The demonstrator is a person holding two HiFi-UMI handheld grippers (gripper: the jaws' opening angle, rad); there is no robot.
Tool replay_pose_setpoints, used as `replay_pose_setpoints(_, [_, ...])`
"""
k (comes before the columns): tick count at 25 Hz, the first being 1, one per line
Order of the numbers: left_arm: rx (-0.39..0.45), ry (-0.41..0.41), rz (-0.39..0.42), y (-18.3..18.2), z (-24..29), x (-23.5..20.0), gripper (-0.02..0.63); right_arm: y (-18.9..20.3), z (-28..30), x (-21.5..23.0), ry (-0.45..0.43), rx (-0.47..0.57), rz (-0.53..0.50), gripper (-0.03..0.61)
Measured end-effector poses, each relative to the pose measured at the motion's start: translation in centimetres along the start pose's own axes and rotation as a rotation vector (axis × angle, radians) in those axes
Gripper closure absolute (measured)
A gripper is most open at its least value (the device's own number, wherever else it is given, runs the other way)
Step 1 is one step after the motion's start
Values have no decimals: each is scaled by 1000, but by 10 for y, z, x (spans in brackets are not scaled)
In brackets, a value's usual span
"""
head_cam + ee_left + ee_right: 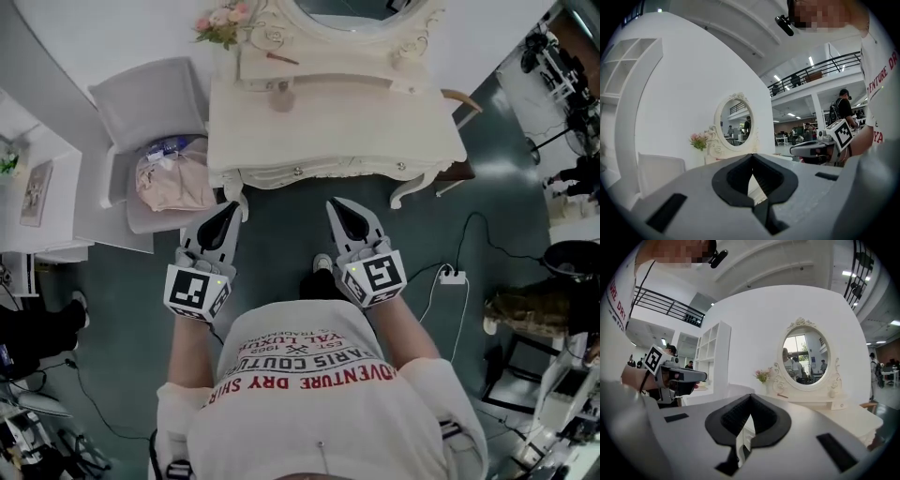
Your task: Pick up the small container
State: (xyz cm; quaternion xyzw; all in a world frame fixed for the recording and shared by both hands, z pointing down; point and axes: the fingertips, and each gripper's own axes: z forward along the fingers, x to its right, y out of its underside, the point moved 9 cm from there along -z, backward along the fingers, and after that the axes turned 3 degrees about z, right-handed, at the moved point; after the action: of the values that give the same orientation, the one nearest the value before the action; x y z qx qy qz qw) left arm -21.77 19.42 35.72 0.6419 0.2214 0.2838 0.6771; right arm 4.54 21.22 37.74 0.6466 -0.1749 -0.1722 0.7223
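Observation:
A small pinkish round container (282,97) stands on the top of the cream dressing table (375,131), just in front of its raised back shelf. My left gripper (232,208) and right gripper (336,204) hover side by side over the floor, short of the table's front edge and pointing at it. Both are shut with nothing between the jaws. Past the closed left gripper (752,155) in its own view stands the oval mirror (735,123). The right gripper (750,395) also faces the mirror (805,357). Neither gripper view shows the container clearly.
A white chair (150,103) holding a pink bag (173,178) stands left of the table. Pink flowers (225,23) sit at the table's back left. A power strip (453,277) with cables lies on the floor to the right. A white shelf unit (37,187) is far left.

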Motion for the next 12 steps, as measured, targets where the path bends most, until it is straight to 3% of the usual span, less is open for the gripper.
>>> replay_pose_setpoints(6, [-9,-93,-48,-11,101,6,606,-18,48,110,-76,-19,-2,580])
replay_pose_setpoints(12, [-15,-168,-49,-20,184,8,606,-26,88,192,-159,-24,-6,580])
